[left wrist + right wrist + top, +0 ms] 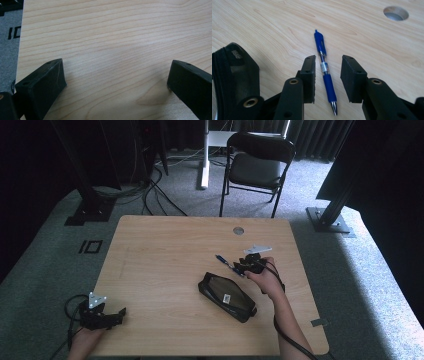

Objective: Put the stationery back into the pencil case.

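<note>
My right tongs (327,79) straddle the blue pen (325,71) on the desk (165,250), just right of the mesh pencil case (227,296), pads clear. Light, stiff, slick: pinch mid-barrel. Left tongs (116,82) released, empty.

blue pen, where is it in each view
high view: the blue pen lies right of centre on the table, just left of the right gripper.
right gripper view: the pen lies at centre between the open jaws, untouched.
left gripper view: bare wood.
shared landmark: the black mesh pouch beside the pen.
</note>
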`<state>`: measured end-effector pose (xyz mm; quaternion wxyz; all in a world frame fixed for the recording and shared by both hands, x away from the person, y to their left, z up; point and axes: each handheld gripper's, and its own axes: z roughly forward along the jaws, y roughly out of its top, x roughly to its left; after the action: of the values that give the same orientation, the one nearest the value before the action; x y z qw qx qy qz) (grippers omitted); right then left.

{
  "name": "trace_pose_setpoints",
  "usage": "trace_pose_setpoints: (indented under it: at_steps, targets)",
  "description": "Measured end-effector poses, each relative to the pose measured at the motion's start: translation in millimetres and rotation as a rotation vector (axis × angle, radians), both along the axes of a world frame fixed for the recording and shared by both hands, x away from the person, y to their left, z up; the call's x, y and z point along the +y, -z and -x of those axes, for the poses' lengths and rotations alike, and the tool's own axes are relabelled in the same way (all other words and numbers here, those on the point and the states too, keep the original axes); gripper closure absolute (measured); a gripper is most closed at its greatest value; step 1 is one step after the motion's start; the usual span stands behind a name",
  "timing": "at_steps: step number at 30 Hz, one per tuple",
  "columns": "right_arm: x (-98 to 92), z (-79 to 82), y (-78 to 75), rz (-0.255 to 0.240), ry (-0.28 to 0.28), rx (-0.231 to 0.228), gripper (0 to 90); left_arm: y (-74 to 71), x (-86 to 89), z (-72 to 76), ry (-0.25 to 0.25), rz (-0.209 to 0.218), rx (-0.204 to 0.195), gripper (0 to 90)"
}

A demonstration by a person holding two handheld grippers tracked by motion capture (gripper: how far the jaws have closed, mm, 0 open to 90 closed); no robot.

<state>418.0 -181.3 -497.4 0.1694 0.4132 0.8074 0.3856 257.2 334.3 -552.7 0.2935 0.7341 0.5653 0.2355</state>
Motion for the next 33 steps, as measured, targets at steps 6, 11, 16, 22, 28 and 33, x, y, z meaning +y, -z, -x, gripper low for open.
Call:
trace_pose_setpoints:
  at_steps: [6, 11, 16, 22, 28, 33]
  targets:
    - [8.9, -7.7, 3.8, 0.016, -0.045, -0.046, 62.3, 0.0, 0.0, 0.0, 0.0, 0.0, 0.0, 1.8]
    - [13.0, -15.6, 11.8, 0.054, -0.038, -0.032, 61.9, 0.0, 0.0, 0.0, 0.0, 0.0, 0.0, 1.8]
    - [13.2, -20.3, 18.0, 0.075, -0.034, -0.017, 62.4, 0.0, 0.0, 0.0, 0.0, 0.0, 0.0, 1.8]
    - [12.9, -24.1, 22.3, 0.071, -0.024, -0.005, 63.5, 0.0, 0.0, 0.0, 0.0, 0.0, 0.0, 1.8]
    - [17.1, -27.5, 27.1, 0.079, -0.044, 0.013, 65.8, 0.0, 0.0, 0.0, 0.0, 0.0, 0.0, 1.8]
    - [21.2, -29.1, 31.3, 0.095, -0.052, 0.028, 68.6, 0.0, 0.0, 0.0, 0.0, 0.0, 0.0, 1.8]
